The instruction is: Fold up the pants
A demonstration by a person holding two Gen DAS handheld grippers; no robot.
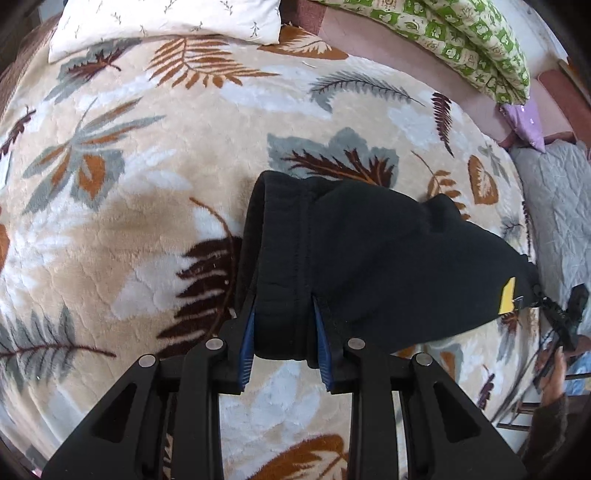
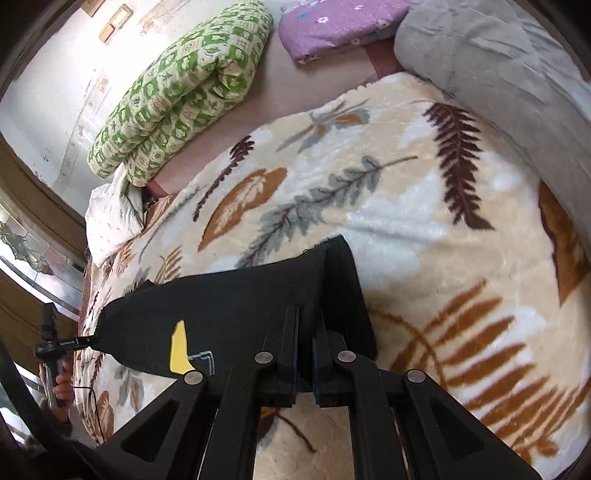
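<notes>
The black pants (image 1: pixel 369 258) hang stretched between my two grippers above a leaf-patterned blanket (image 1: pixel 147 184). My left gripper (image 1: pixel 284 306) is shut on a thick bunched edge of the pants, its blue pads (image 1: pixel 248 332) pressed on both sides. My right gripper (image 2: pixel 304 325) is shut on the other end of the pants (image 2: pixel 240 314), with a folded flap hanging over its right finger. A yellow patch (image 2: pixel 179 350) shows on the fabric, also in the left wrist view (image 1: pixel 508 295). Each gripper shows small at the pants' far end in the other's view.
A white pillow (image 1: pixel 166 26) lies at the bed's head. A green patterned quilt (image 2: pixel 177 92), a purple pillow (image 2: pixel 340 22) and a grey quilt (image 2: pixel 517 74) lie along the wall side. The blanket (image 2: pixel 443 221) spreads under the pants.
</notes>
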